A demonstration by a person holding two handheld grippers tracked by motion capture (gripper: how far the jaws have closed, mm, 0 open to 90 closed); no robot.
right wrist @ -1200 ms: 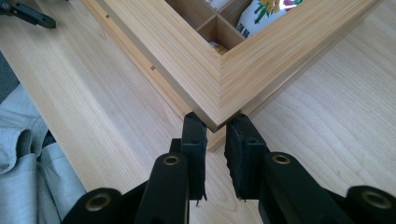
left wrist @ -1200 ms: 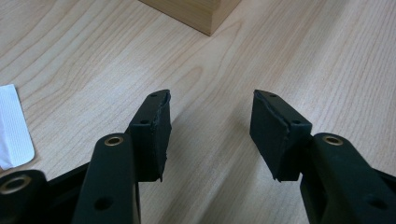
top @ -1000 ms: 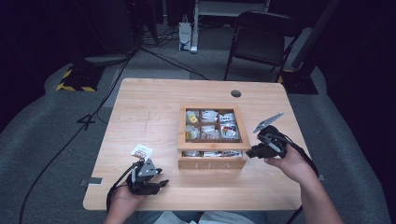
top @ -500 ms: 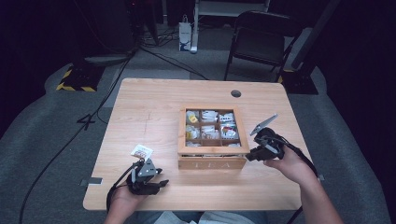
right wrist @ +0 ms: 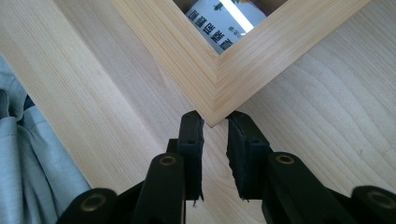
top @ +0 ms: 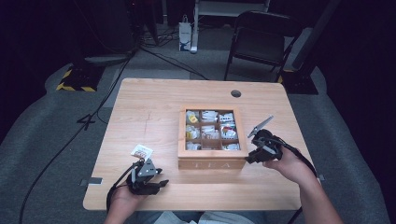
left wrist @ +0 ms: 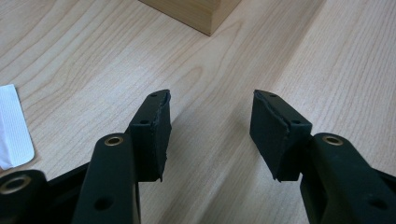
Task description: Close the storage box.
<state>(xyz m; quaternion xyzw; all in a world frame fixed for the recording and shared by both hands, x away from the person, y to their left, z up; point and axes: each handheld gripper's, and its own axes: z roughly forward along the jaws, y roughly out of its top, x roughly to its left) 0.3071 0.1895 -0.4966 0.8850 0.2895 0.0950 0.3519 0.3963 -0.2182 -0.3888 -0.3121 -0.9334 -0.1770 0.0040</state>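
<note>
From above, on the wooden table (top: pixel 154 112), there's a wooden tea box (top: pixel 211 138) sitting a bit right of center, lid shut with a window on top so you can see the tea bags (top: pixel 208 131) sorted into a grid of compartments. The front face has "TEA" on it. A small white packet (top: pixel 142 151) lies on the table left of the box, near the front edge. The left gripper (top: pixel 159 183) is resting down by the near edge, just in front of that packet, held in the person's left hand (top: pixel 122 199). The right gripper (top: pixel 249 158) is up against the box's near right corner, with the right hand (top: pixel 286 164) behind it and the grey plate sticking up. A folding chair (top: pixel 261 44) stands beyond the table.

In the left gripper view, the left gripper (left wrist: pixel 210 126) has its jaws spread wide with nothing but bare tabletop between them. A corner of the tea box (left wrist: pixel 196 11) pokes in at the top, well apart from the tips, and the white packet (left wrist: pixel 13 126) is at the left edge.

In the right gripper view, the right gripper (right wrist: pixel 215 126) has its jaws nearly together, with the corner of the tea box lid (right wrist: pixel 215 88) right at the tips, in the narrow gap. Can't really tell if the pads are actually squeezing it. A printed tea bag (right wrist: pixel 222 18) shows through the window.
</note>
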